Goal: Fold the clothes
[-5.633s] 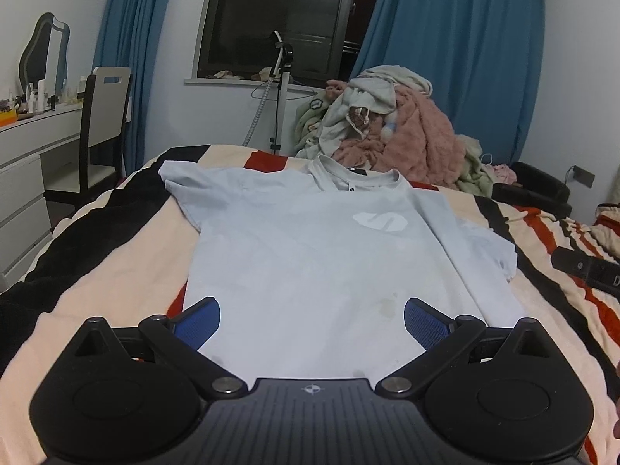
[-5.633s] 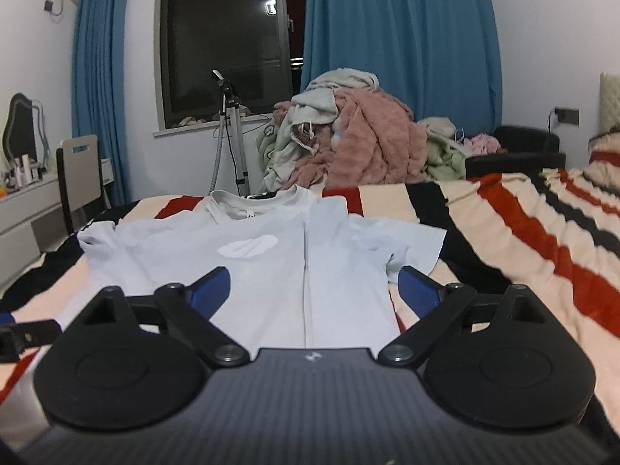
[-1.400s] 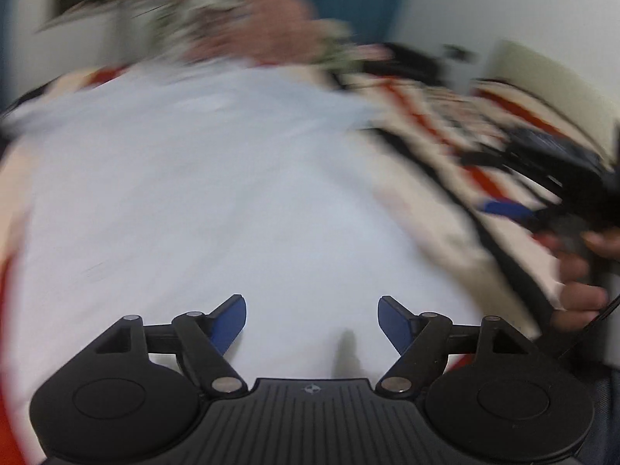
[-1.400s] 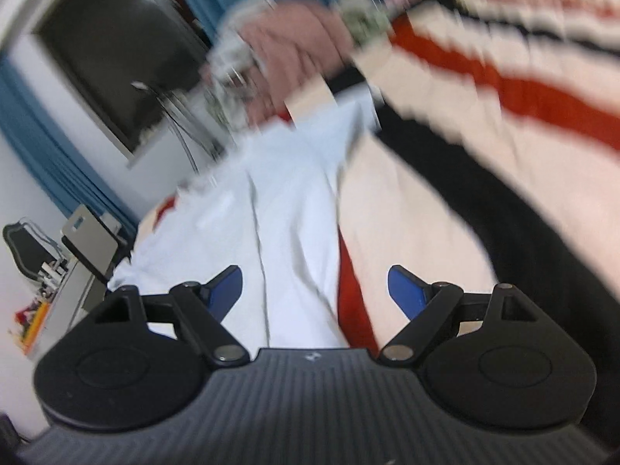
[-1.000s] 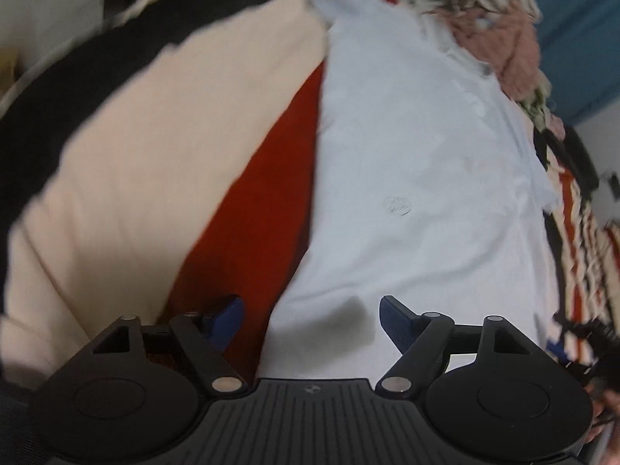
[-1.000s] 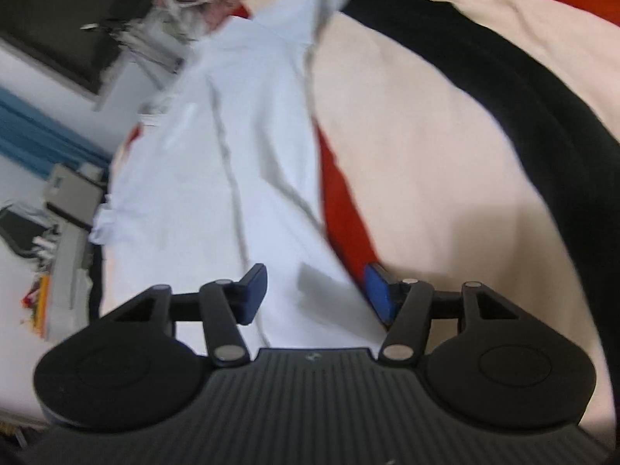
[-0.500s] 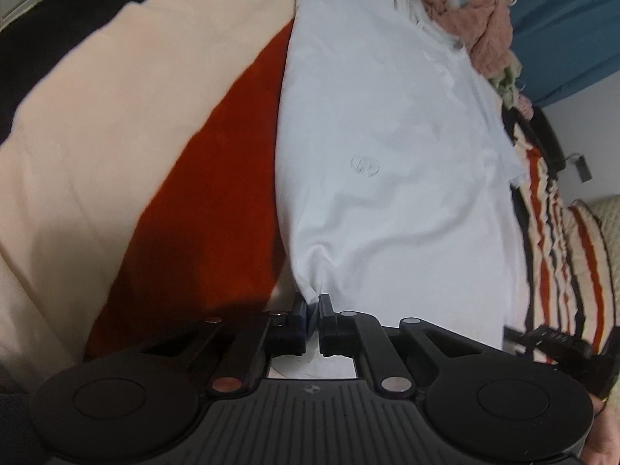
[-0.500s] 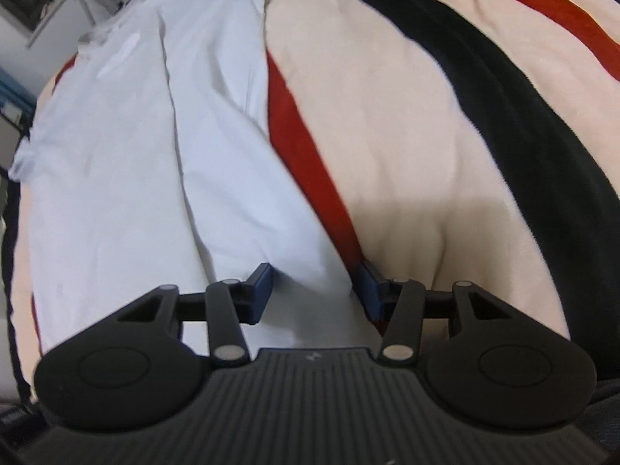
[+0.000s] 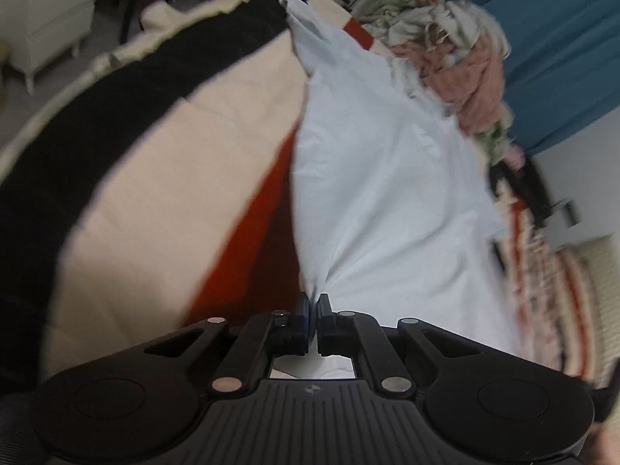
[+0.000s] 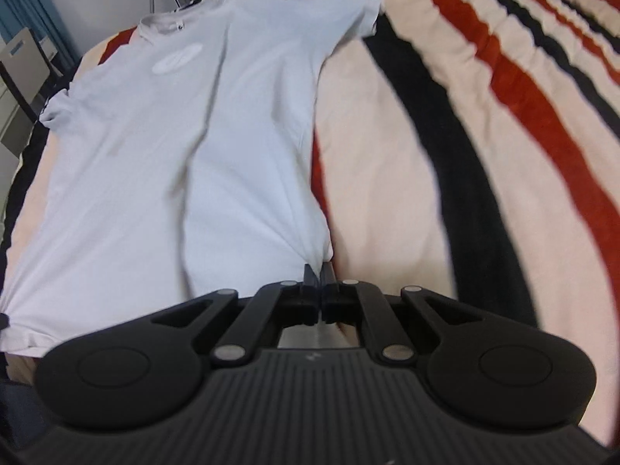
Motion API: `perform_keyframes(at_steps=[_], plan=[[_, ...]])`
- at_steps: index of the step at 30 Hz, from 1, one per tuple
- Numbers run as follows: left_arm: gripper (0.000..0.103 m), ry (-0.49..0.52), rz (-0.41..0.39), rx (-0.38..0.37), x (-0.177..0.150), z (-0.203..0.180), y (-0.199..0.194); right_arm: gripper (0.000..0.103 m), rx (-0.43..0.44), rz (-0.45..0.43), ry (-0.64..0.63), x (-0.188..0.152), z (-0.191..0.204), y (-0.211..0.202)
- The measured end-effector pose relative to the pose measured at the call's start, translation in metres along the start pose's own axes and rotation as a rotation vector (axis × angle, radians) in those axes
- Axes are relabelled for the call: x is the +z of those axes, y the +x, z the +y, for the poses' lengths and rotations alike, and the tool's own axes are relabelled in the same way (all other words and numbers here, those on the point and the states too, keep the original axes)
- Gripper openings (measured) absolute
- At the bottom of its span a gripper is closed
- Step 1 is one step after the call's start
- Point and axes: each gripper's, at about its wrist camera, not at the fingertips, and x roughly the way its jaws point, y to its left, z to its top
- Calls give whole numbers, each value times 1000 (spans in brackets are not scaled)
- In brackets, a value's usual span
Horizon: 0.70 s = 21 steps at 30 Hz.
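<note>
A pale blue T-shirt (image 10: 162,147) lies spread on a striped bedspread (image 10: 484,124), collar away from me, with a white logo on the chest. In the left wrist view the T-shirt (image 9: 379,193) runs away from me toward its far sleeve. My left gripper (image 9: 313,302) is shut on the shirt's bottom left hem corner, and the cloth puckers at the pinch. My right gripper (image 10: 320,271) is shut on the bottom right hem corner, and the cloth bunches there too.
A heap of loose clothes (image 9: 457,50) lies at the far end of the bed below blue curtains (image 9: 562,38). A white dresser (image 9: 46,11) and a chair (image 10: 23,66) stand off the bed's left side. The striped bedspread stretches to the right of the shirt.
The right gripper's jaws closed onto the right hem corner. The left gripper stays shut on the left corner and has lifted and tilted, pulling the cloth taut.
</note>
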Motion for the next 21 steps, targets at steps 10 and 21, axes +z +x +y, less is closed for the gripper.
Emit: perform_keyframes(at_steps=[10, 21], plan=[[65, 154, -18, 159, 4, -8, -3, 25, 19, 19, 7, -9, -21, -2], [100, 395, -409, 124, 0, -108, -23, 85, 99, -453, -72, 23, 25, -45]])
